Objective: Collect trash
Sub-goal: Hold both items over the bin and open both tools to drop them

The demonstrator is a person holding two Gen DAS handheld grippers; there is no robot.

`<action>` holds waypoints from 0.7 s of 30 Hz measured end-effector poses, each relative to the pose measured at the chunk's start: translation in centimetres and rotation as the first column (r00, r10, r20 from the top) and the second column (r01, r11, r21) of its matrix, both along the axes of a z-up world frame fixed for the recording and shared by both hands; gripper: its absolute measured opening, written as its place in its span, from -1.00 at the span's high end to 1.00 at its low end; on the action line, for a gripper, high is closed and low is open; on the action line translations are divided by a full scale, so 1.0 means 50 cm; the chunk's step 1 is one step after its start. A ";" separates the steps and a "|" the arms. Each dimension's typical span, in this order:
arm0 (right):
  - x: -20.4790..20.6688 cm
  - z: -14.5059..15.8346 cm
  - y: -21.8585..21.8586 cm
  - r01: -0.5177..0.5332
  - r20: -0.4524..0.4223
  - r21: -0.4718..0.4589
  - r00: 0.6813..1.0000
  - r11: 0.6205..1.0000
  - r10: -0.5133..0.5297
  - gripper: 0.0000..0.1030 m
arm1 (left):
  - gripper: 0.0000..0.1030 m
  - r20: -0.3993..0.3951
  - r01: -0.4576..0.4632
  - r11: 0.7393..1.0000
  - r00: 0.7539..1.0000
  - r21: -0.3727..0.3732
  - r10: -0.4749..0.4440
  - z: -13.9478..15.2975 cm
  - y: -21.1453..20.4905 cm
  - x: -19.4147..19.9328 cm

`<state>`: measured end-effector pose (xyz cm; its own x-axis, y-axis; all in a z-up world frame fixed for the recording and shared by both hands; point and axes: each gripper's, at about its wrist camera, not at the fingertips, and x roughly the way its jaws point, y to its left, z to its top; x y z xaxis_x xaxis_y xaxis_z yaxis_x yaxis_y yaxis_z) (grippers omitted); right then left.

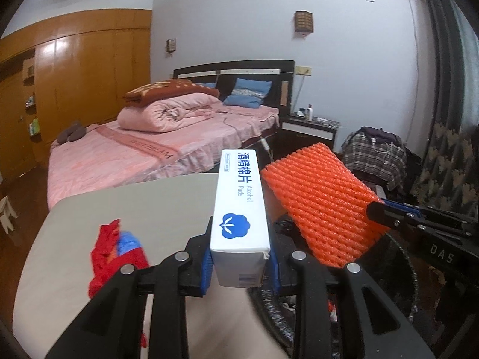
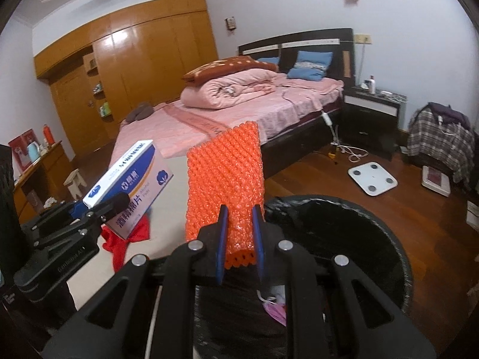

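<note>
a crumpled red and blue plastic wrapper (image 1: 115, 249) is seen lying on the beige worktop (image 1: 149, 203), at the left. just right of it, a long white cardboard box printed with blue lettering and a blue cotton-flower logo (image 1: 239, 218) is pinched near its lower end between the blue pads of the left hand-held gripper (image 1: 239, 264); the box is held above the worktop's edge, its far end tilted up toward the pink bed (image 1: 143, 155). further right, an orange foam mesh fruit sleeve (image 2: 226, 185), tubular and woven-looking, is squeezed at its lower end by the right hand-held gripper (image 2: 241, 239), whose fingers are pressed nearly together on it. the sleeve is held upright at the near rim of a round bin lined with a black bag (image 2: 386, 239). both hand-held grippers are angled downward.
</note>
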<state>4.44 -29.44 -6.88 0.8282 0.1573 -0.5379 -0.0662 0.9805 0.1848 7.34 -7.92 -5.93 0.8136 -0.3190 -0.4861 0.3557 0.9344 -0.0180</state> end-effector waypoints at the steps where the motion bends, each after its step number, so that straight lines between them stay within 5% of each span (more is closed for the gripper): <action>1: -0.004 -0.003 -0.009 0.008 -0.003 -0.001 1.000 1.000 -0.008 0.70 | 0.43 -0.002 0.011 1.000 1.000 0.003 -0.011 0.000 -0.011 0.000; 21: -0.072 -0.070 -0.180 0.197 -0.055 -0.023 0.979 0.980 -0.198 0.70 | 0.43 -0.046 0.209 0.978 0.977 0.015 -0.208 -0.041 -0.207 0.013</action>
